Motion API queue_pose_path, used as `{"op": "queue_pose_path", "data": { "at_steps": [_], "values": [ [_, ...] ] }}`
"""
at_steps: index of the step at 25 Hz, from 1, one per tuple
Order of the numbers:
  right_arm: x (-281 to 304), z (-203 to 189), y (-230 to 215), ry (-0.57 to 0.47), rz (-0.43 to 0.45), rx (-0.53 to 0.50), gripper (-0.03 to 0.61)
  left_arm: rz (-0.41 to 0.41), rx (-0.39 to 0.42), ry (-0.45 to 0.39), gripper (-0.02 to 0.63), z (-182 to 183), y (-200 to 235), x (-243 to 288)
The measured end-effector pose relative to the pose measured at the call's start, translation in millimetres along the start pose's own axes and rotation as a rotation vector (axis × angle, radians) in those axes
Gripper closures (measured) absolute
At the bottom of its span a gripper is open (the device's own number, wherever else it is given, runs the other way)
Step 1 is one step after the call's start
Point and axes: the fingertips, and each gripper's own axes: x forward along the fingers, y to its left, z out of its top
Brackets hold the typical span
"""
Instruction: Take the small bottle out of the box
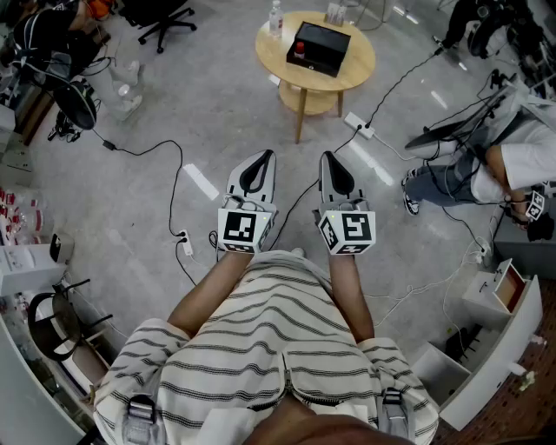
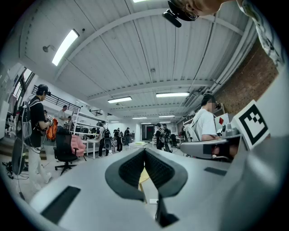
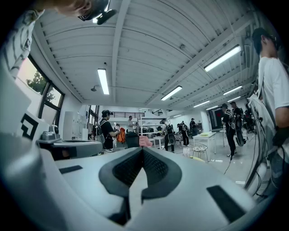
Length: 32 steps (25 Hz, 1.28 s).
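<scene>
black box lies flat on the round table (small red-topped bottle at its left end).

A round wooden table stands on a grey concrete floor. Just in front of the table's legs lies a white power strip, and black cables trail away from the table across the floor on both sides. A black office chair stands left of the table, well apart from it. A white cabinet sits nearer than the table and to its right. Above the table, a white ribbed ceiling carries long tube lights. A brick wall rises to the table's right, and windows are on its left.
</scene>
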Motion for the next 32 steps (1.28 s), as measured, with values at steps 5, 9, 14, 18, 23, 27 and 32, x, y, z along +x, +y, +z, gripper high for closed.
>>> {"op": "queue_pose_path", "data": {
  "at_steps": [5,9,14,18,23,27,32],
  "values": [
    [-11.7,1.1,-1.7,-0.008,0.004,0.002,0.568,-0.001,0.012,0.003,0.591,-0.7,-13.3,-5.9],
    [-16.8,3.5,-11.3,-0.013,0.000,-0.012,0.568,0.001,0.014,0.010,0.591,-3.2,-23.0,-1.6],
    [-25.2,4.3,-24.5,-0.024,0.021,-0.001,0.568,0.000,0.029,0.013,0.591,-5.4,-41.3,6.3],
    [-31.4,3.9,-40.5,-0.028,0.034,-0.005,0.568,0.006,0.025,0.012,0.591,-6.4,-55.9,16.8],
    [-40.2,1.6,-61.7,-0.020,0.029,-0.011,0.568,0.009,0.017,0.018,0.591,-12.2,-77.9,24.5],
    [-36.6,-1.5,-66.6,-0.017,0.038,-0.001,0.568,0.019,0.018,0.025,0.591,-15.7,-76.7,30.5],
    [-32.7,-9.3,-69.0,-0.001,0.040,0.016,0.568,0.024,0.012,0.045,0.591,-23.5,-75.6,37.3]
  ]
}}
